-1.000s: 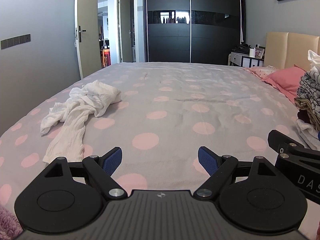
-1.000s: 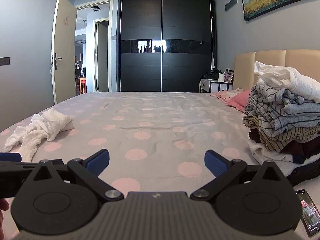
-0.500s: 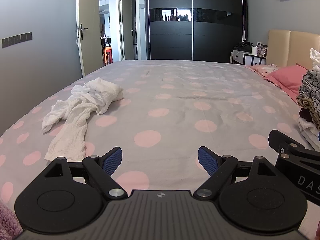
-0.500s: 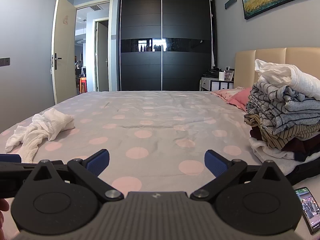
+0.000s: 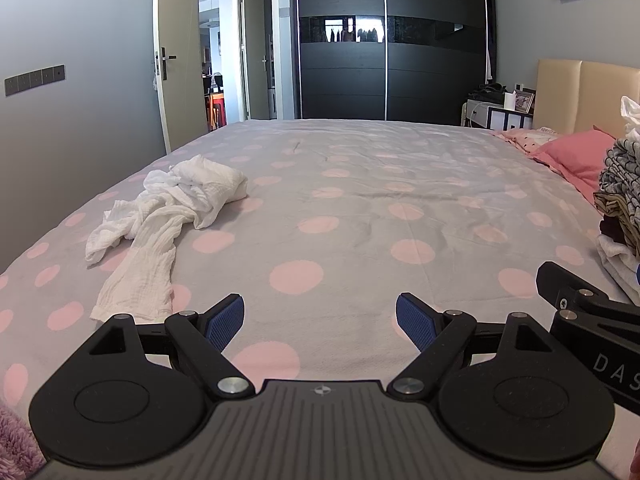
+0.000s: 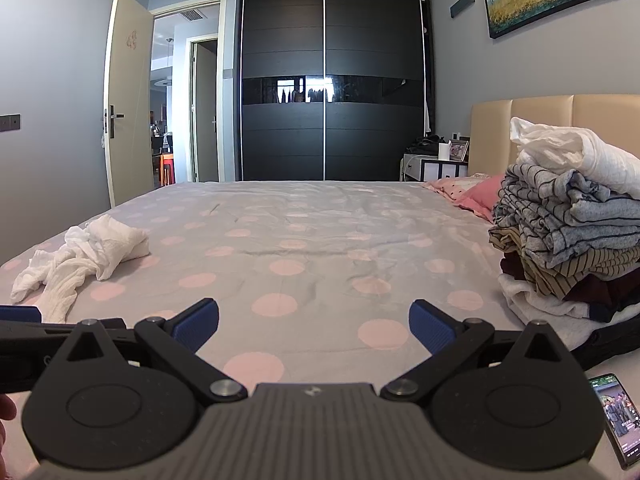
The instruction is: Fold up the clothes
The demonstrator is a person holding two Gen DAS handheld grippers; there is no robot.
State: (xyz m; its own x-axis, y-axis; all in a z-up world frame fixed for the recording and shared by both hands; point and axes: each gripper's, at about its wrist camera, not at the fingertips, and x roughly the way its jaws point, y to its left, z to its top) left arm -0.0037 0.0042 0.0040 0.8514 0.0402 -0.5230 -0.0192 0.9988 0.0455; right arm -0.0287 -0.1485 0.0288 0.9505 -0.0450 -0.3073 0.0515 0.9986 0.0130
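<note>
Containers: none are seen on the bed [image 5: 344,216]; the nearest thing to a holder is the stack of folded clothes [image 6: 568,240], where a white piece is laid on top, striped grey and tan pieces are pressed below it, and dark and white pieces are seen at the bottom.
Left gripper [image 5: 320,322]: its blue-padded fingers are spread wide apart and nothing is held between them; it is held low over the near part of the sheet.
Right gripper [image 6: 314,326]: its fingers are likewise spread wide and nothing is gripped; it is held low over the near edge of the bed, just beside the left gripper.
Garment to fold: a crumpled white garment [image 5: 168,216] is seen on the left side of the bed, near that edge, well apart from both grippers.
Look of the garment: it is made of crinkled, gauze-like cloth; one end is bunched into a loose mound, and a long strip is trailed toward the near edge, with a shorter strip thrown out to the left.
Open room: the middle of the grey sheet with pink dots is left bare between the garment and the stack, and only shallow creases are seen there.
Edges: pink pillows [image 6: 478,196] and a beige headboard [image 6: 560,128] are seen behind the stack on the right; a phone [image 6: 618,420] with a lit screen is laid at the near right corner, just beside the stack.
</note>
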